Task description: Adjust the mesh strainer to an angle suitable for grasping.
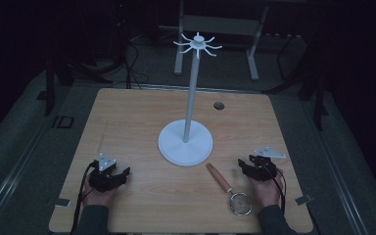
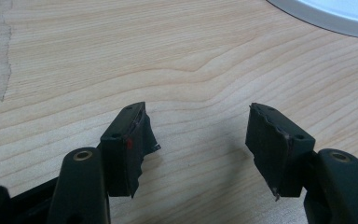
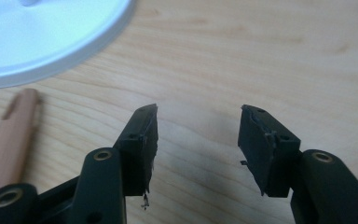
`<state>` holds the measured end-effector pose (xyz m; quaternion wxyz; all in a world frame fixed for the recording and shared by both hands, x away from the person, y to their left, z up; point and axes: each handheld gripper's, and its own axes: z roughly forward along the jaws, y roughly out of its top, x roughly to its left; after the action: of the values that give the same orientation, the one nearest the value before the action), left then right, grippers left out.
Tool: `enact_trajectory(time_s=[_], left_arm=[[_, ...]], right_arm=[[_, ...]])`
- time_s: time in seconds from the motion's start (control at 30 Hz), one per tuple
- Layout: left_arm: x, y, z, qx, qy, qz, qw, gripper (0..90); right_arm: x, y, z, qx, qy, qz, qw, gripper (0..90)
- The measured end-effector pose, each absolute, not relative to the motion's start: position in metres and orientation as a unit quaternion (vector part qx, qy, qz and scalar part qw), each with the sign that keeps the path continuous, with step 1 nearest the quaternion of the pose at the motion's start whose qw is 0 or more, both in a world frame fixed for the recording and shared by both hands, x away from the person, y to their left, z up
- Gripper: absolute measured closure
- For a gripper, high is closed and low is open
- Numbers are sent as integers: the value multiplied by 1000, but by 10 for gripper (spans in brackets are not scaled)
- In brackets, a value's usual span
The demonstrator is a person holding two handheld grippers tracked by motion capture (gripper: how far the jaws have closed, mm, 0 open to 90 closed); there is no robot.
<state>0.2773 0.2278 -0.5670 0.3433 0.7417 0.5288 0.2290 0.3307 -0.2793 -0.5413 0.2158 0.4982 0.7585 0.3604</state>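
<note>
Beside right gripper (image 1: pixel 248 164), strainer (image 1: pixel 229 188), jaws apart

The right claw (image 3: pixel 198 140) is seen spread, nothing between its jaws, over the worktop (image 3: pixel 261 56); a wooden handle (image 3: pixel 9 140) lies left, near a white base (image 3: pixel 42 32)

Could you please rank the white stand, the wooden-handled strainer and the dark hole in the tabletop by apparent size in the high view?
1. white stand
2. wooden-handled strainer
3. dark hole, farther from the camera but plainly smallest

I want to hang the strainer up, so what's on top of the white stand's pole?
The white stand carries a ring of bare white hooks. Nothing hangs there; the strainer lies on the table.
</note>
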Motion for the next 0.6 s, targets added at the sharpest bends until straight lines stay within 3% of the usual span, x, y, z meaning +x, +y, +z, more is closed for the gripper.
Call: enact_trajectory(time_s=[0.2,0.4,0.6], left_arm=[[277,227,-567,742,528,232,342,393],[277,227,-567,742,528,231,342,393],[277,227,-567,742,528,232,342,393]], right_arm=[[324,-269,-530,473,790,322,218,426],[315,-255,-519,446,813,294,232,466],[309,-247,-507,419,835,280,220,573]])
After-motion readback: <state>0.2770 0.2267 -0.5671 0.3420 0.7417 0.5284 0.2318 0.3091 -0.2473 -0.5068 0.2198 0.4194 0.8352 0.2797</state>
